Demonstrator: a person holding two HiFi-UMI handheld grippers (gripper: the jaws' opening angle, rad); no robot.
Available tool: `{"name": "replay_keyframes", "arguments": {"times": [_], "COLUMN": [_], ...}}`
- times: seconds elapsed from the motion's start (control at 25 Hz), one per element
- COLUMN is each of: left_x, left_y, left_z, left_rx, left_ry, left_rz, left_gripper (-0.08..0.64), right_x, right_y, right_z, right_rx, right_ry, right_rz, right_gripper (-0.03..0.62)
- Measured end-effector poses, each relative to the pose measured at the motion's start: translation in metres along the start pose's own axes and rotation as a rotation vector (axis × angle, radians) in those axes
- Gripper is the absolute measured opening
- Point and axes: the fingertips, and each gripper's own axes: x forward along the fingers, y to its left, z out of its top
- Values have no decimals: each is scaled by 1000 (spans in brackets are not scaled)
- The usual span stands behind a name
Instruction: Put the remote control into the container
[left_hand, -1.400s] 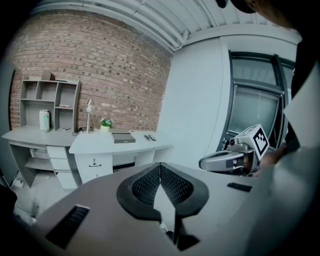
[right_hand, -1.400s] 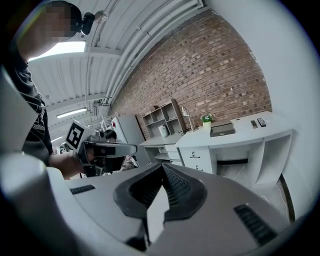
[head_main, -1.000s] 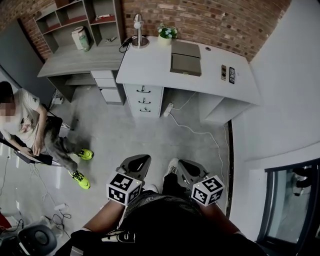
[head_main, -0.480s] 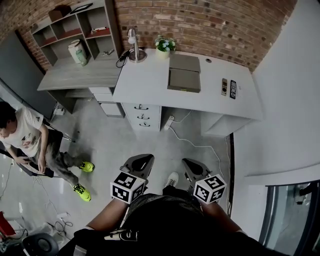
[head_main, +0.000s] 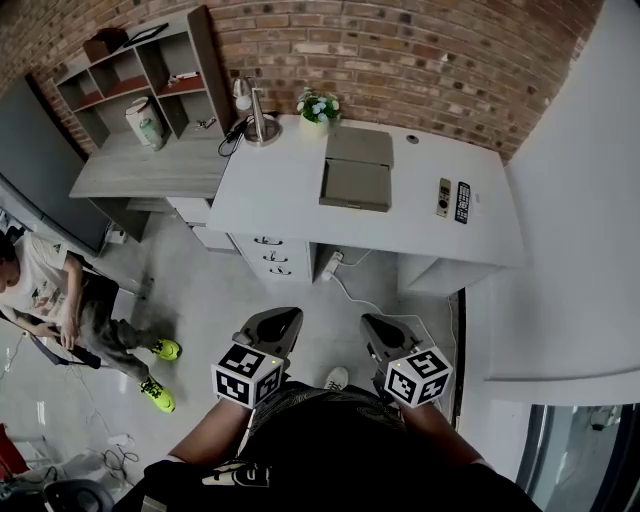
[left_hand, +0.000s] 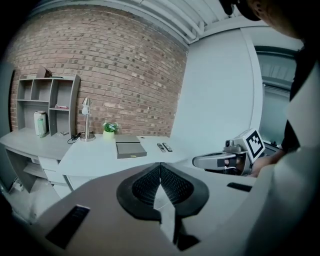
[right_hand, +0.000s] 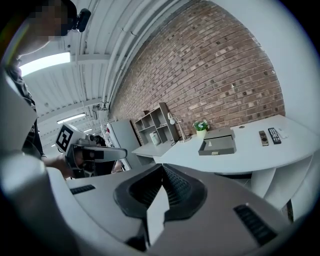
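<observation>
At the far left, a seated person with bright yellow shoes is now nearer to the edge of the head view than one second ago. The shelf unit and the low grey desk under it have moved in the same direction. The white desk now lies lower and more in the centre of the view, so the head camera has come nearer to it. On this desk, from left to right, stand a lamp and a small plant, and then lies the flat grey container. Well to the right of the container, a grey remote control and a black remote control lie side by side near the right end of the desk, in the same places as before; neither is in the container. Below, the left gripper and the right gripper stay low in front of the person's body, far from the desk. In each gripper view the two jaws are pressed together with nothing between them.
</observation>
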Motion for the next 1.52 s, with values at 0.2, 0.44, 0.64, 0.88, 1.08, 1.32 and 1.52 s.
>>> {"name": "replay_keyframes", "arguments": {"times": [0.2,0.44,0.64,0.88,1.08,1.32,1.52], "left_x": [28,54,71,113,152,195,230], "left_y": [-3,-13,-8,0,16,53,86], "left_z": [4,16,18,28,46,84,111], "left_rx": [-4,21,26,43,60,109,152], "left_ry": [24,55,76,79,74,62,73], "left_rz": [10,-16,-30,-93,-145,-186,-224], "left_gripper": [8,8,8,8,8,8,8], "right_x": [-2,-4,3,11,31,67,99], "right_y": [-30,-55,-72,-107,-135,-163,-184], "right_z": [6,9,15,19,36,69,97], "right_rx": [6,46,57,78,71,65,66], "right_ry": [-12,-23,-41,-45,-40,-36,-41], "right_rz": [-7,-20,-36,-105,-154,-209,-257], "right_gripper": [8,8,8,8,8,8,8]}}
